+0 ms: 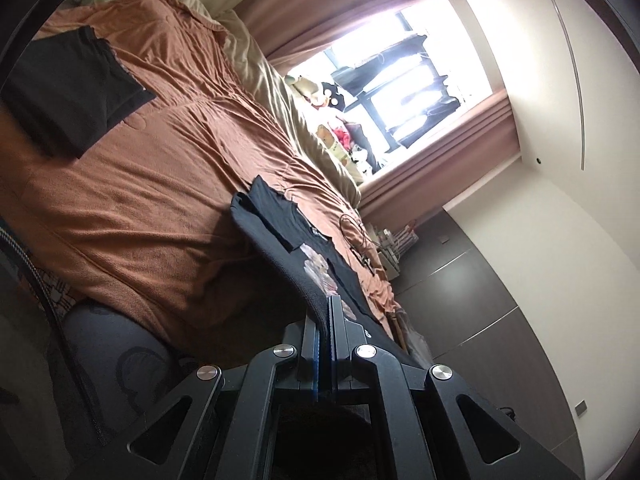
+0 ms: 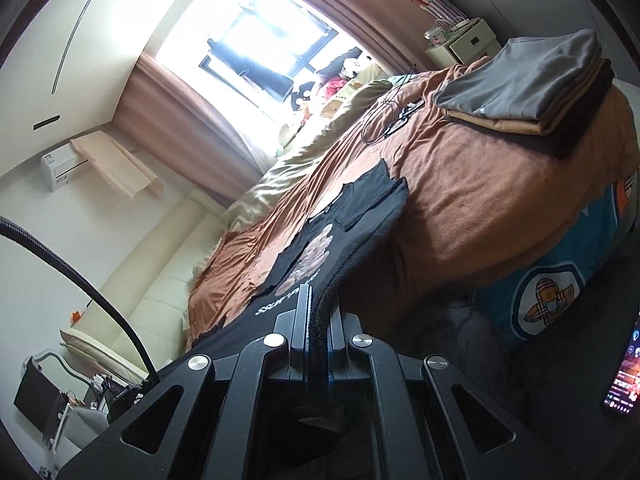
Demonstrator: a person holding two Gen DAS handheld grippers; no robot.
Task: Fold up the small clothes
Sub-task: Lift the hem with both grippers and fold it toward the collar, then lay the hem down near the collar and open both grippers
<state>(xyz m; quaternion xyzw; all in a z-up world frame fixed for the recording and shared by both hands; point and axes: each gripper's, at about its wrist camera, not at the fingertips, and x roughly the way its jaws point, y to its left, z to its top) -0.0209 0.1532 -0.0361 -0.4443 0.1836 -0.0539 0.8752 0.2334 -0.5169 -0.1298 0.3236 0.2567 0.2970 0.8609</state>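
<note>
A black T-shirt [image 1: 280, 224] with a pale print lies stretched over the brown bedspread [image 1: 152, 184]. Its near hem is lifted off the bed. My left gripper [image 1: 326, 304] is shut on one corner of that hem. In the right wrist view the same black T-shirt [image 2: 320, 248] runs away from me, white lettering near the hem, and my right gripper [image 2: 318, 300] is shut on the other corner. The cloth hangs taut from both grips to the part resting on the bed.
A folded black garment [image 1: 68, 92] lies at the far left of the bed. A stack of folded clothes [image 2: 532, 84], grey on top, sits at the right end. A cable [image 2: 384, 120] lies near the cream duvet [image 2: 288, 176]. A lit phone [image 2: 624, 376] is at the right edge.
</note>
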